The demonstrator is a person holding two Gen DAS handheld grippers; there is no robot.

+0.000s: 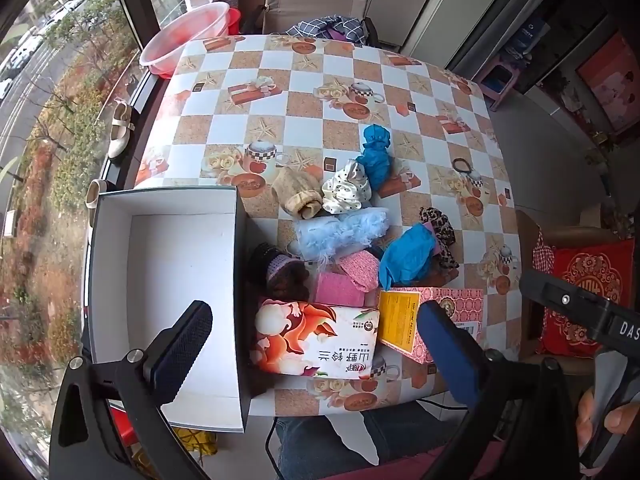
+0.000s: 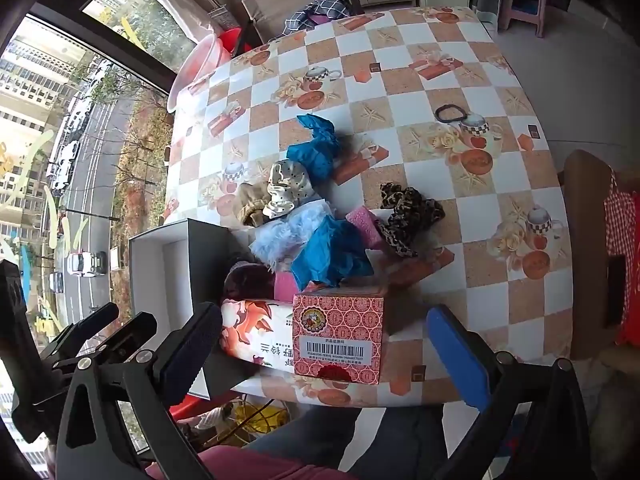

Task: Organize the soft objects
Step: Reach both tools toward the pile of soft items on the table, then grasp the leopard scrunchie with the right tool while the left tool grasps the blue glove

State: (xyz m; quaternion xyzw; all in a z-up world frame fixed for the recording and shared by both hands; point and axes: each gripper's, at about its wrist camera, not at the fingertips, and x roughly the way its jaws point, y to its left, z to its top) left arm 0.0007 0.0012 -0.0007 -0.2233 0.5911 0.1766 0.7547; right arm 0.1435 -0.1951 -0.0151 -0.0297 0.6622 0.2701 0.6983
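A pile of soft things lies mid-table: a blue cloth [image 1: 376, 152], a polka-dot scrunchie [image 1: 347, 192], a beige knit piece [image 1: 298, 196], a light-blue fluffy piece [image 1: 340, 232], a blue glove [image 1: 408, 256], pink sponges [image 1: 348, 280], a leopard scrunchie [image 1: 438, 228] and a dark hairy piece [image 1: 280, 272]. An empty white box [image 1: 160, 280] stands at the table's front left. My left gripper [image 1: 316, 348] is open and empty above the table's front edge. My right gripper [image 2: 324, 352] is open and empty, just short of a red carton [image 2: 340, 340].
A floral tissue pack [image 1: 316, 340] and the red carton [image 1: 440, 316] lie at the front edge. A black hair tie [image 2: 450, 114] lies far right. A pink basin [image 1: 188, 36] sits beyond the back left corner. A chair with a red cushion [image 1: 580, 292] stands to the right.
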